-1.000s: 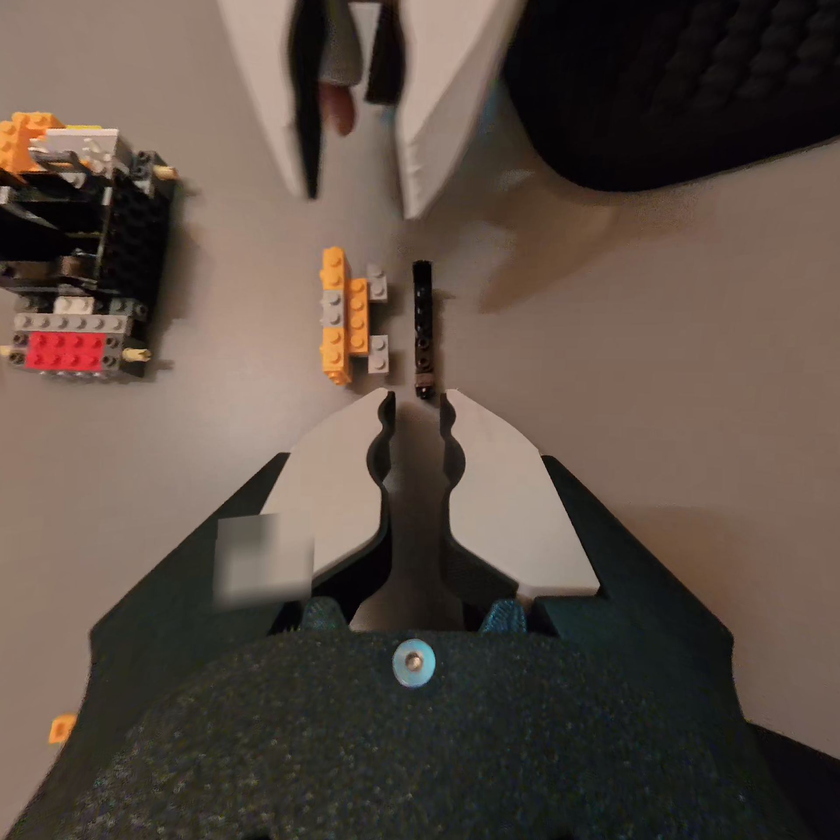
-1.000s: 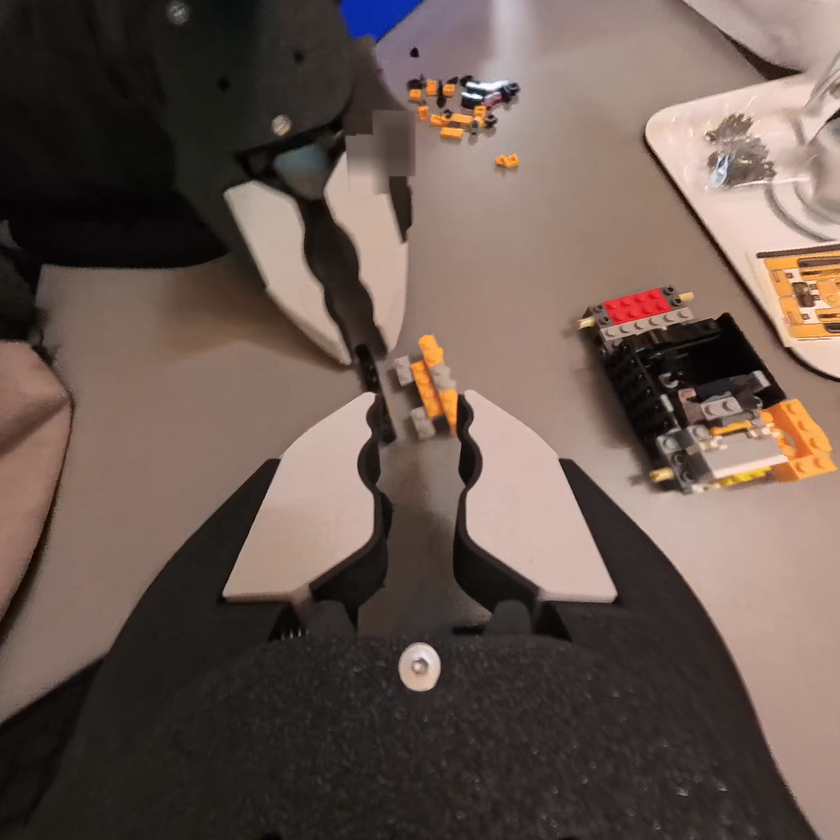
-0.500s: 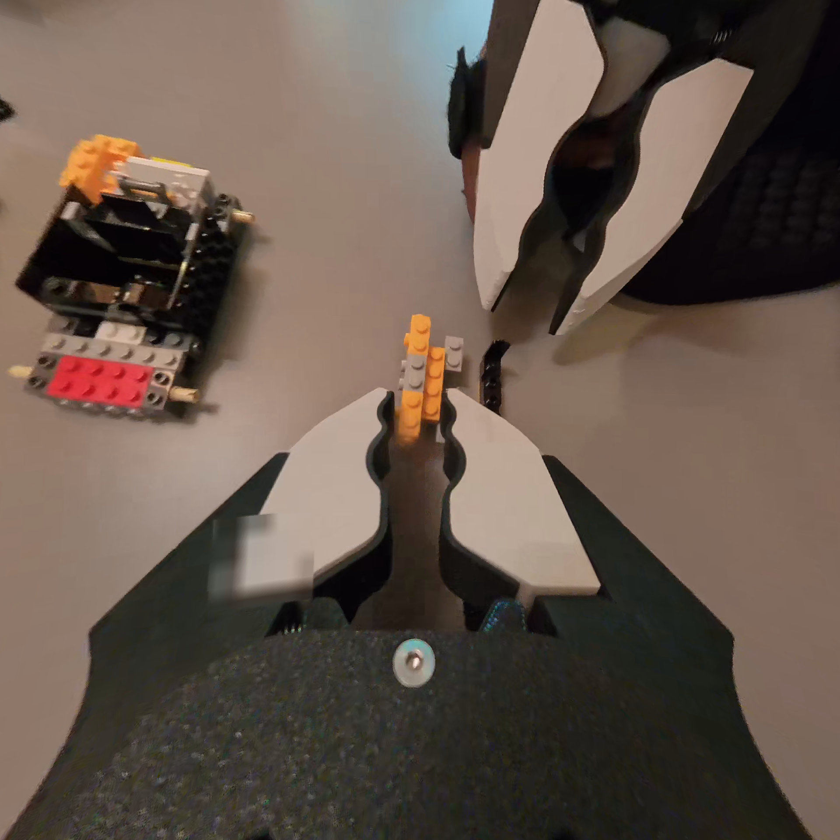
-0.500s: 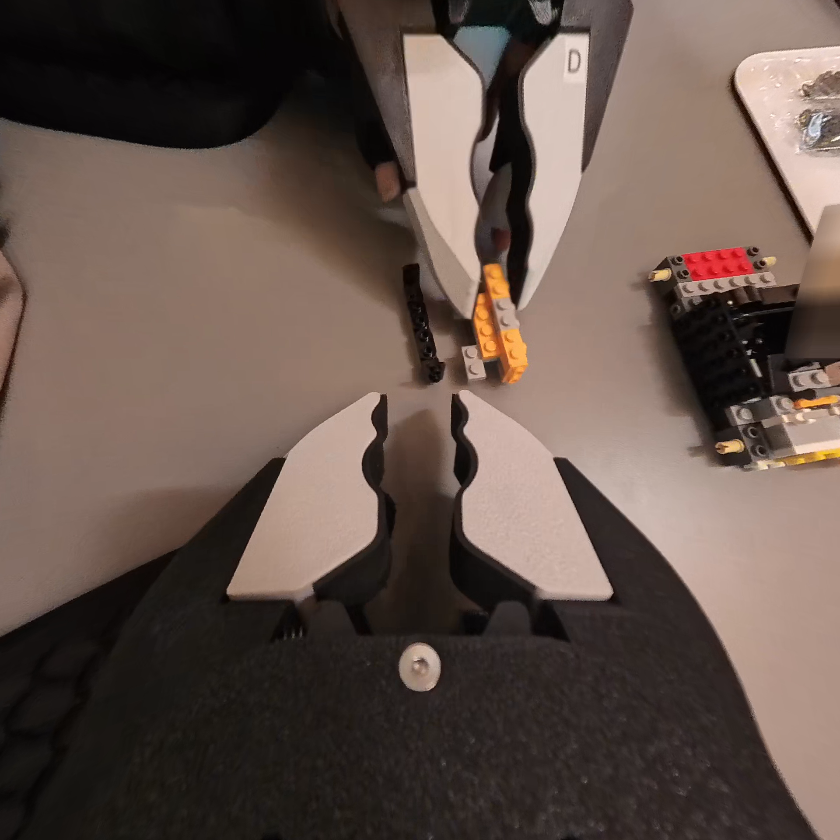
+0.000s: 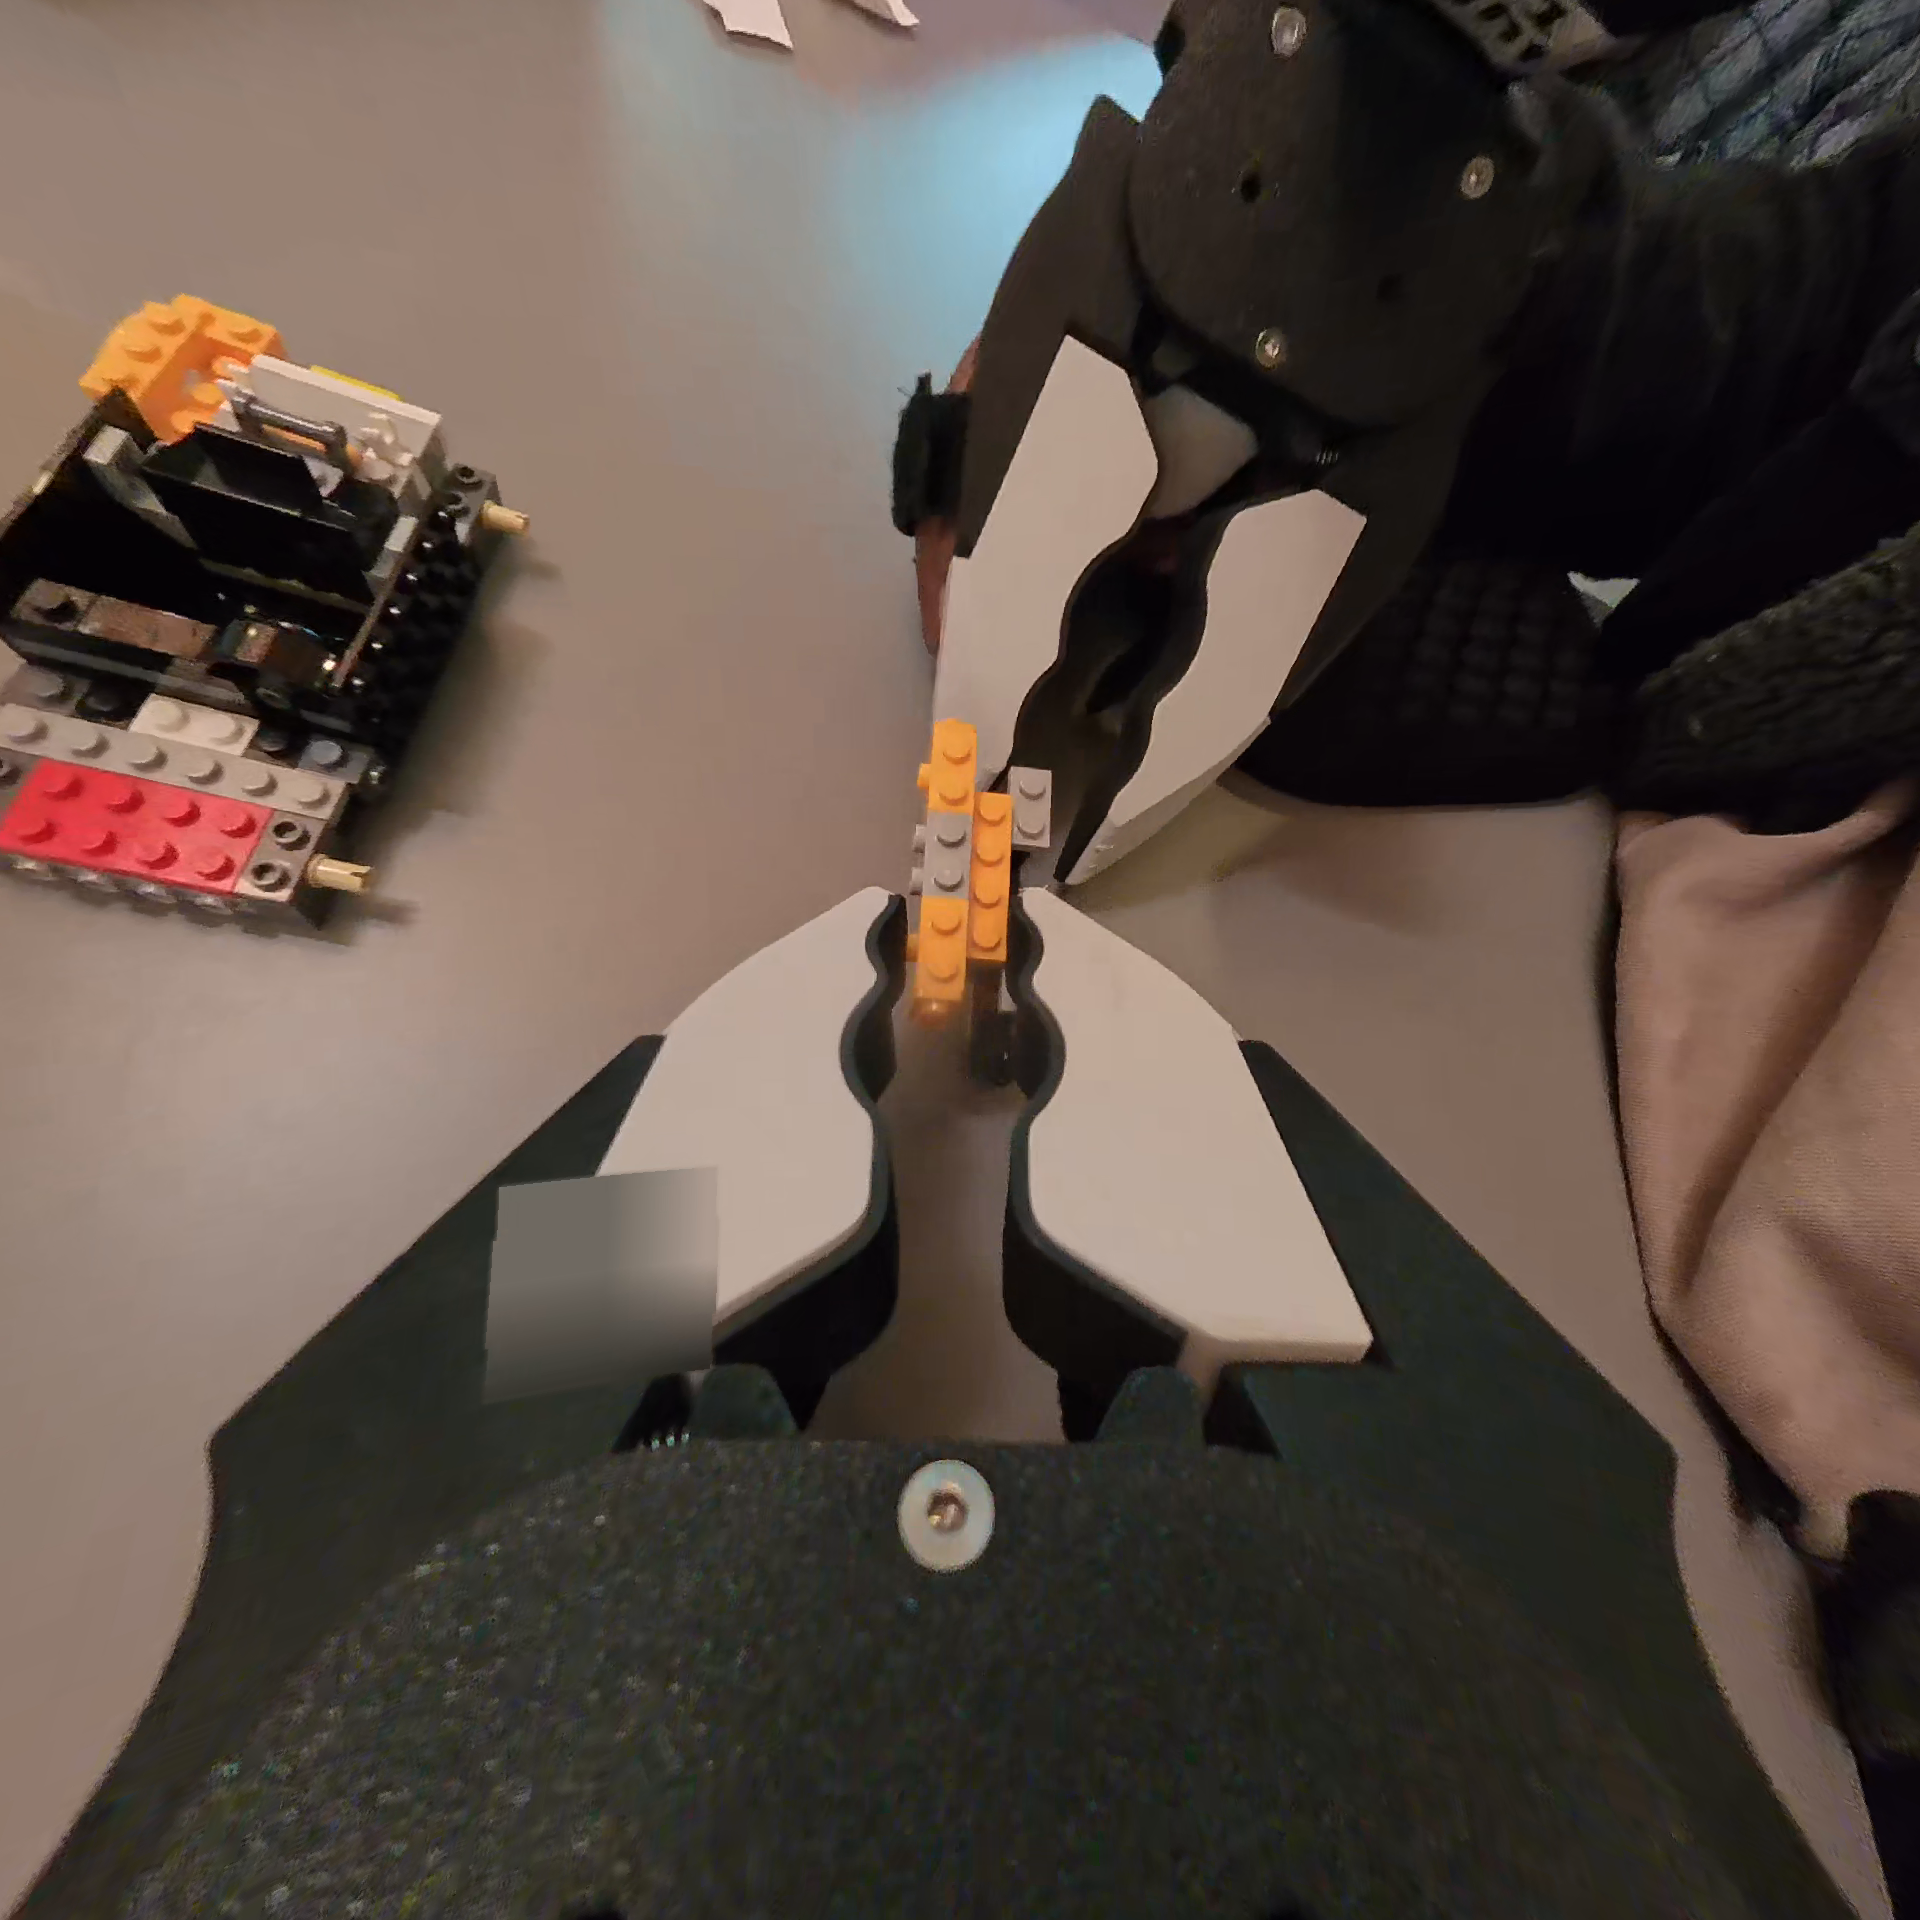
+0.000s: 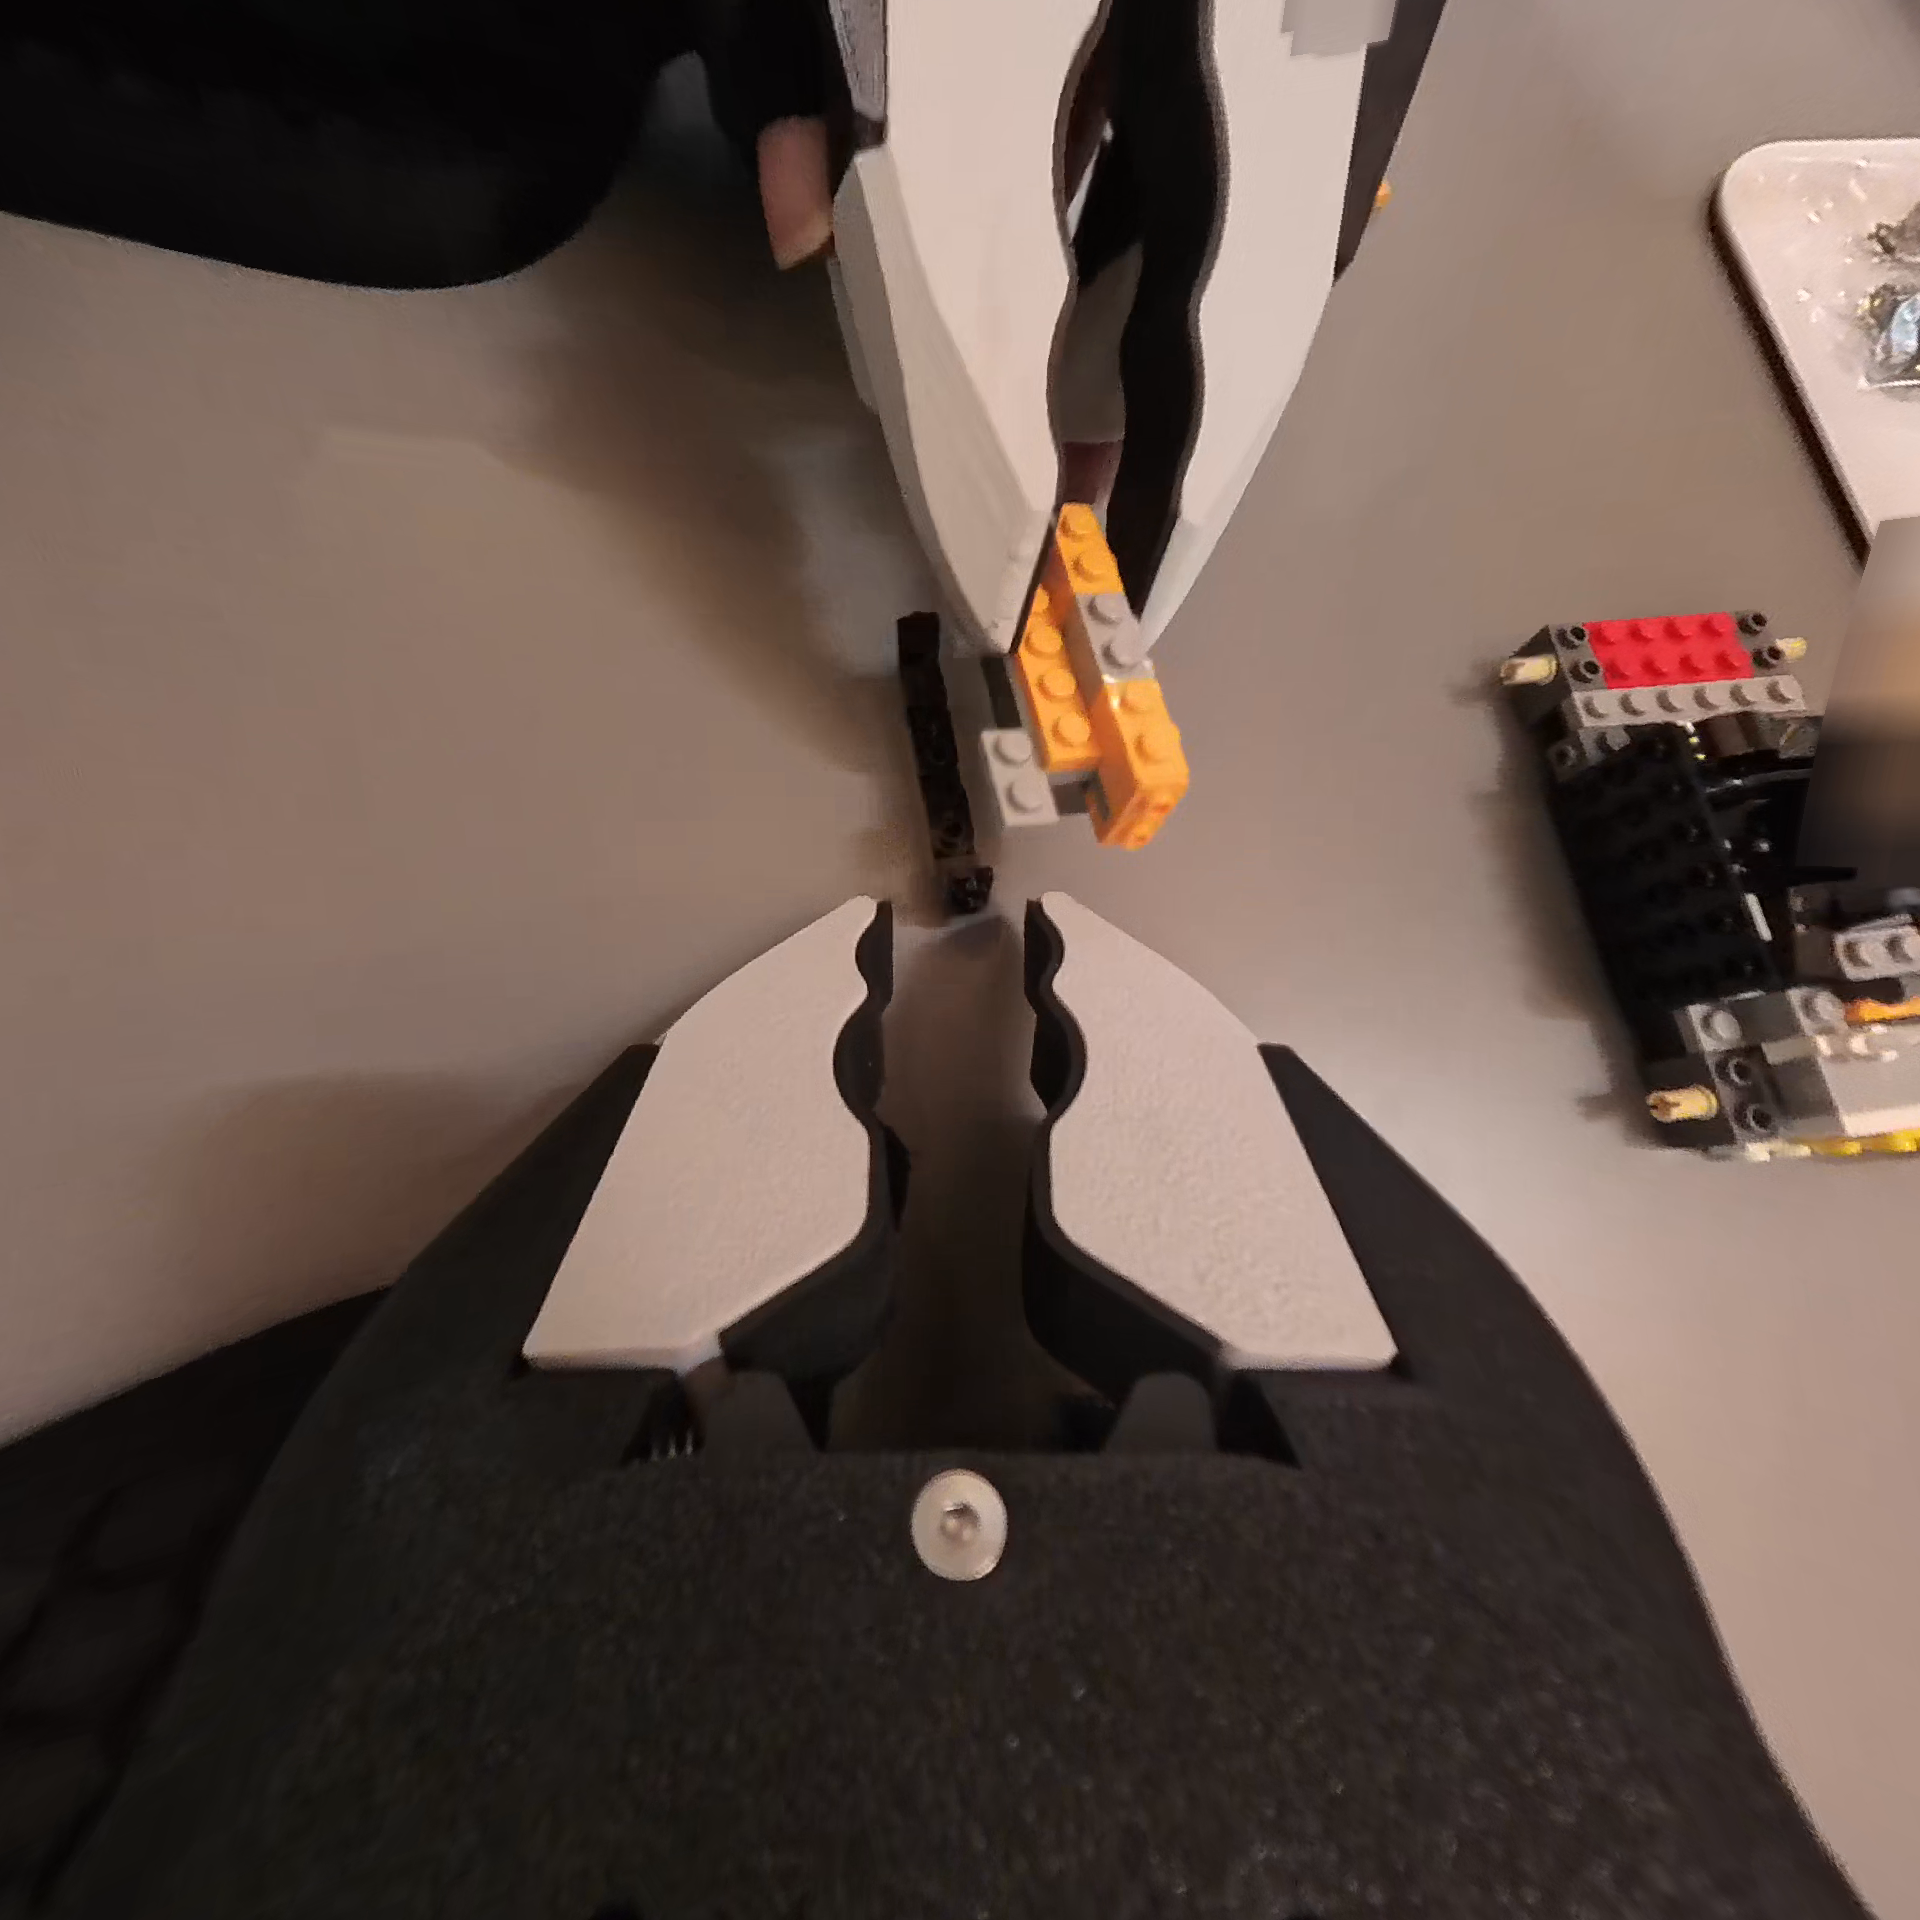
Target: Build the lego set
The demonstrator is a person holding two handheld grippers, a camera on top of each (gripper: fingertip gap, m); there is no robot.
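Orange-grey piece (image 6: 1091,686) now lifted in left jaws, right jaws apart (black beam (image 6: 940,748) half hidden)

Each wrist camera looks forward and down along its own gripper, close over the grey worktop (image 5: 675,312); the two face one another, sharing the orange-and-grey brick assembly (image 5: 961,862) (image 6: 1091,686) and the black-and-red model (image 5: 208,623) (image 6: 1683,852)

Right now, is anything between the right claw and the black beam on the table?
Nothing visible. The black beam lies just past the right claw, its near end in line with the open gap. The orange piece sits beside it in the left claw.
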